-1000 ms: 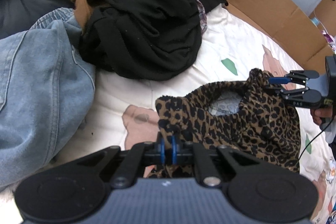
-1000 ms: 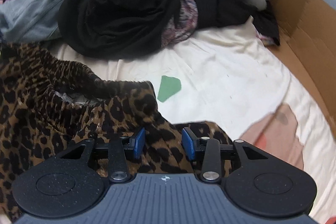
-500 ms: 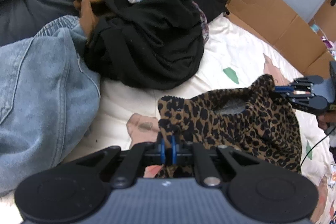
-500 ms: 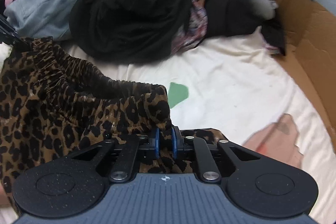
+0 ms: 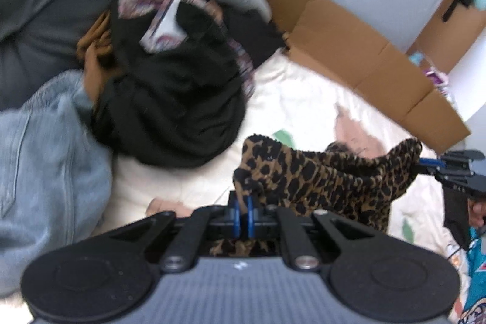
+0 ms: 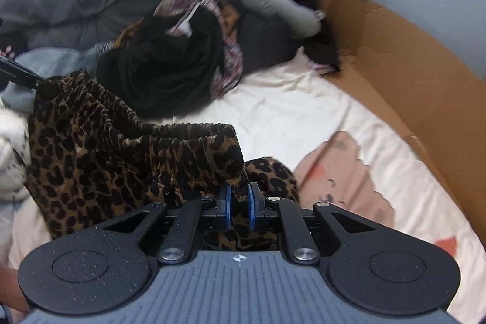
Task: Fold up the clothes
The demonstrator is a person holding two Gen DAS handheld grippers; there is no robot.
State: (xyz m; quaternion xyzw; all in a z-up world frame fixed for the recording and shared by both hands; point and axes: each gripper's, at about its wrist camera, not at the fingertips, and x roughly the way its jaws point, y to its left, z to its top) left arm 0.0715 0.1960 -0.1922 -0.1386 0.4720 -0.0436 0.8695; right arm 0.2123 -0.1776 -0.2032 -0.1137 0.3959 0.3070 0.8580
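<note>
Since a second ago the right gripper has closed on the waistband and both hands have lifted, raising the leopard-print garment off the cream bedsheet. The left gripper is pinched nearly closed on the opposite waistband corner. To do this well, I'd keep both corners level and the band taut, clear of the black clothes pile beyond.
</note>
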